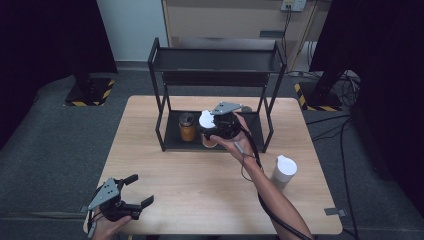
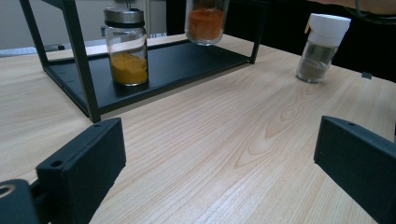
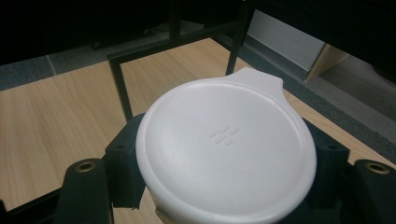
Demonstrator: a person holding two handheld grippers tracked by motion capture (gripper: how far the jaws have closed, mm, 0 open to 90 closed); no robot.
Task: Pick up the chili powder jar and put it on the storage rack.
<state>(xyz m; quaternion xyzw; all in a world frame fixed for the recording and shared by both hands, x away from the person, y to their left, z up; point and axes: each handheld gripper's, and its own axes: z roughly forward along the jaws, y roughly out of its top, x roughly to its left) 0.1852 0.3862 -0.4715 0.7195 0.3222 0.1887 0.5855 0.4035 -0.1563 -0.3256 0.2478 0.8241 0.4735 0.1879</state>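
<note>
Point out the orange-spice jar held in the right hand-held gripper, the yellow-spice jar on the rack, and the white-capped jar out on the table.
Orange-spice jar (image 2: 205,22): left gripper view, glass body.
Yellow-spice jar (image 2: 127,65): left gripper view, glass body.
White-capped jar (image 1: 285,165): high view, cap.

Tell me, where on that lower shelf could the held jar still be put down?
The rack's bottom shelf is bare on its right part, between the orange-powder jar in the right tongs and the right posts. Its left end is crowded by the yellow-powder jar. The table is open between the left tongs and the white-capped jar.
</note>
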